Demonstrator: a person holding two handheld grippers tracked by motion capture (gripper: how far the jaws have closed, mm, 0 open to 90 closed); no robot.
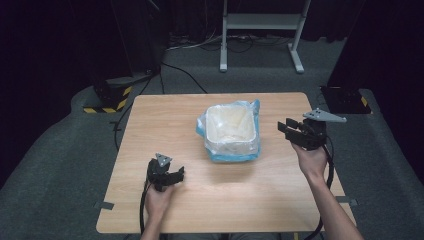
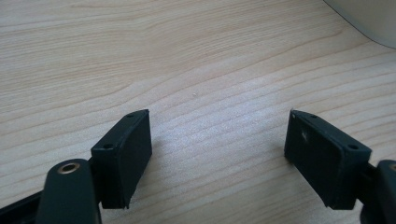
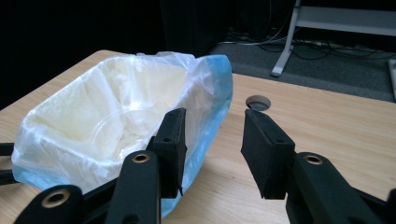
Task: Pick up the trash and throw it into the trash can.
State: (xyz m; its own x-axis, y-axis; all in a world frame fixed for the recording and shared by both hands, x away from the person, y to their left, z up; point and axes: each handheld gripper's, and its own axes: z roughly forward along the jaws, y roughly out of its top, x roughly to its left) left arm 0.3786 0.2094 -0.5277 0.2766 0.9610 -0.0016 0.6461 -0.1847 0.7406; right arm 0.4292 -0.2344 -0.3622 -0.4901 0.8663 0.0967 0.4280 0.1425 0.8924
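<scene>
Two grippers work at one wooden table [image 1: 170,125], seen here from left to right. Left gripper [image 1: 176,176] — held low near the table's front-left corner, its jaws spread wide over bare wood with nothing between them; in the left gripper view its pads [image 2: 126,156] stand far apart above the grain. At the table's middle, nearer the far edge, sits a pale tub [image 1: 231,129] lined with a clear plastic bag [image 1: 254,111] whose blue-tinted rim folds over the tub's sides. Right gripper [image 1: 286,128] — raised near the table's right edge, just beside the tub and pointing toward it; jaws roughly half open, gripping nothing; in the right gripper view one pad [image 3: 172,144] stands in front of the bag's near fold, though contact cannot be told; a round hole [image 3: 258,101] marks the tabletop beyond.
</scene>
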